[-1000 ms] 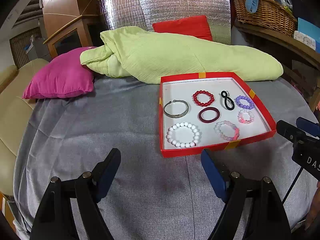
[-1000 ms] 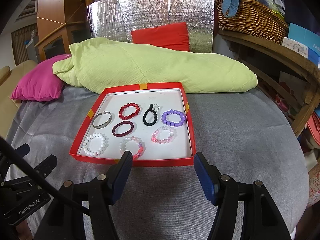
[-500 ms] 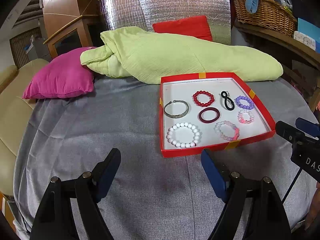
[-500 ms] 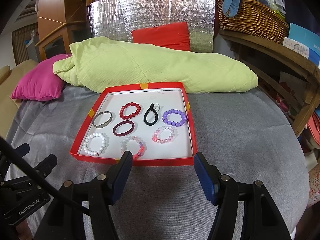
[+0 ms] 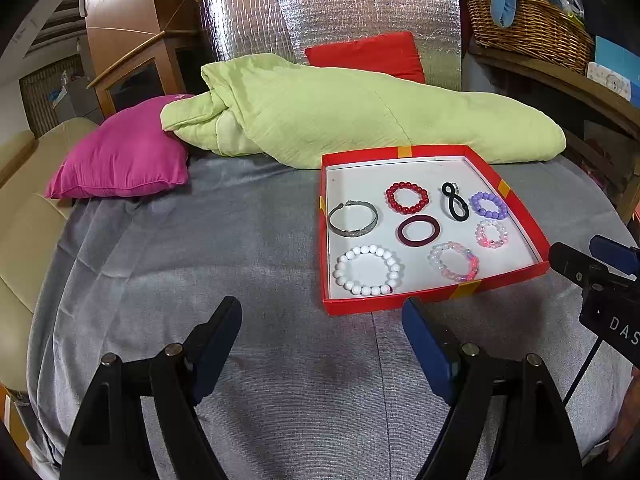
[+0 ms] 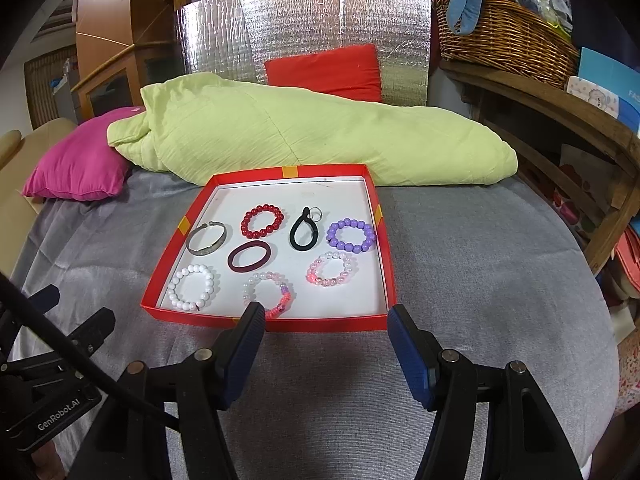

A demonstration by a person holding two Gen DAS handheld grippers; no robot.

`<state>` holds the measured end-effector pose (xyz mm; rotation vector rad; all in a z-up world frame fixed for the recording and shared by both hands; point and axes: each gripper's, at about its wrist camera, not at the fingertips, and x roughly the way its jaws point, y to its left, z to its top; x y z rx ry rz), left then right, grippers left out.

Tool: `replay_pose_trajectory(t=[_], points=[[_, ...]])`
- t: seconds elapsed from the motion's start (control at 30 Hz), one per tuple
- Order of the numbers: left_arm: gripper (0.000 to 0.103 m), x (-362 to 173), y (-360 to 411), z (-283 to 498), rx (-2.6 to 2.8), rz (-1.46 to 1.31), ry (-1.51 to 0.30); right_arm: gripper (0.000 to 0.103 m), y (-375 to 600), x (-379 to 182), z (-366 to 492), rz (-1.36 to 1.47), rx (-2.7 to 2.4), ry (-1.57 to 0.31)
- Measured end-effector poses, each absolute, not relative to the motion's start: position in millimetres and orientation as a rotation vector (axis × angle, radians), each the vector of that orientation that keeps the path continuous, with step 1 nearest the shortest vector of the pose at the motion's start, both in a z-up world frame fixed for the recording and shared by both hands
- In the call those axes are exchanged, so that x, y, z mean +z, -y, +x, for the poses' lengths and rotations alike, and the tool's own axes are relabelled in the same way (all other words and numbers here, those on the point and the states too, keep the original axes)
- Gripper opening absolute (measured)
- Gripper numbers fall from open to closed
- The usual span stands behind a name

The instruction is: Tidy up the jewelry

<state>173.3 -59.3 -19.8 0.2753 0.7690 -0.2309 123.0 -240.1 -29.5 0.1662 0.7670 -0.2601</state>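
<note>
A red tray (image 5: 434,301) (image 6: 272,324) with a white floor lies on the grey cloth. It holds several bracelets: a white bead one (image 5: 368,270) (image 6: 191,287), a silver cuff (image 5: 353,219) (image 6: 207,238), a red bead one (image 5: 407,197) (image 6: 262,221), a dark red ring (image 5: 418,231) (image 6: 249,255), a black loop (image 5: 456,201) (image 6: 304,228), a purple bead one (image 5: 489,205) (image 6: 351,234) and two pink ones (image 6: 331,269). My left gripper (image 5: 322,320) is open and empty, just short of the tray's near left corner. My right gripper (image 6: 325,322) is open and empty at the tray's near edge.
A lime green quilt (image 5: 360,112) lies behind the tray, with a magenta pillow (image 5: 120,160) at its left and a red pillow (image 5: 366,54) behind. A wicker basket (image 6: 500,32) sits on a wooden shelf at the right. A beige seat (image 5: 24,216) borders the left.
</note>
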Motion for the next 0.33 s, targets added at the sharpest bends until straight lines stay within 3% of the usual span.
replay_pose_trajectory(t=[0.33], points=[[0.083,-18,48,177,-0.245,0.226,-0.747,0.067,251,-27,120,0.185,-0.277,-0.753]])
